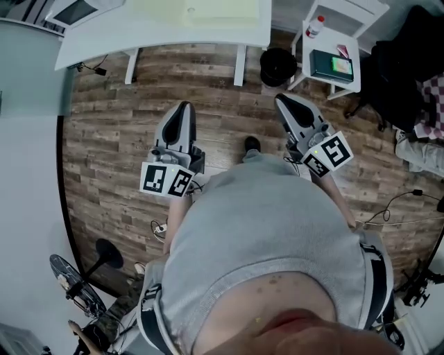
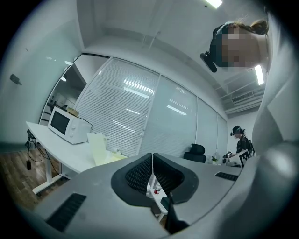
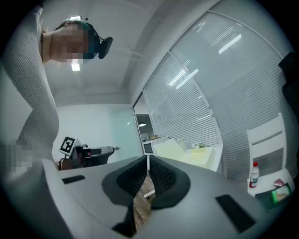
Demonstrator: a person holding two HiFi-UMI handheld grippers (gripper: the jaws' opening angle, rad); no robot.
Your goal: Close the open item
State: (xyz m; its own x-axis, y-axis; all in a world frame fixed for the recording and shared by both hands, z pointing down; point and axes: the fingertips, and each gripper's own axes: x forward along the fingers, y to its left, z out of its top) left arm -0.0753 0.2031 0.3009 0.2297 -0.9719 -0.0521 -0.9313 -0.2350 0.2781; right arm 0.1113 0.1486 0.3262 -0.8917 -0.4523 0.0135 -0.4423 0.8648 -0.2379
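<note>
A pale yellow item (image 1: 215,10) lies on the white desk (image 1: 159,35) ahead of me; in the left gripper view the pale yellow item (image 2: 99,148) shows a flap standing up. It also shows as the pale yellow item (image 3: 187,151) in the right gripper view. My left gripper (image 1: 184,107) is held over the wood floor, well short of the desk, jaws shut with nothing between them (image 2: 152,156). My right gripper (image 1: 281,100) is held level with it to the right, also shut and empty (image 3: 148,159). Both point towards the desk.
A white microwave (image 2: 67,123) stands at the desk's left end. A small white side table (image 1: 336,41) to the right carries a bottle (image 1: 314,26) and a green book (image 1: 331,66). A black round object (image 1: 277,66) sits beside it. Another person (image 2: 240,142) stands far off.
</note>
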